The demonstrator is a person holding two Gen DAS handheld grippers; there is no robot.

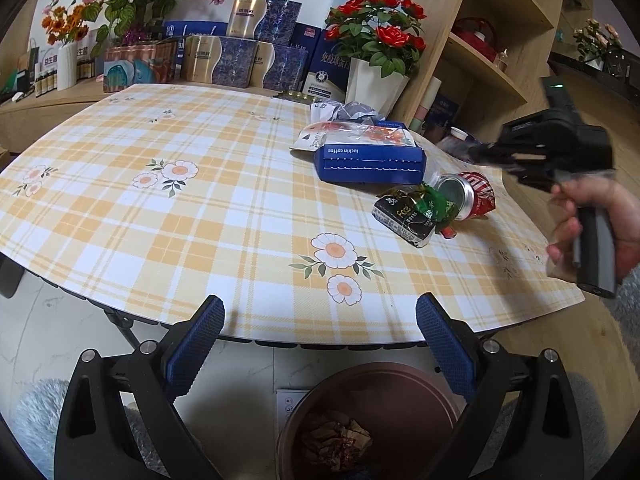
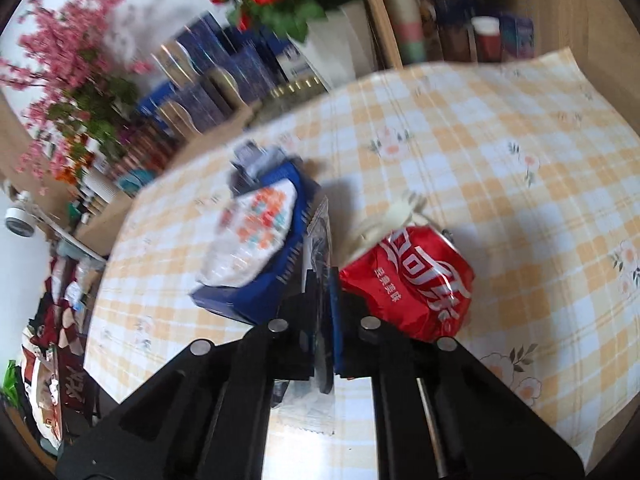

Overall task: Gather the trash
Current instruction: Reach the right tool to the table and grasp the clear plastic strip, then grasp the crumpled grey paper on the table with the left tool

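Observation:
My right gripper is shut on a thin clear plastic wrapper that sticks out above and below its pads. A crushed red can lies just to its right, and a blue coffee box holding a white patterned bag lies to its left. In the left wrist view the right gripper is blurred, held by a hand above the table's right side, near the can, a black and green wrapper and the blue box. My left gripper hangs open over a brown bin with nothing between its fingers.
The table has a yellow plaid cloth with flowers. Boxes and a white pot of red roses stand at its back edge. A wooden shelf rises at the right. The bin on the floor holds crumpled trash.

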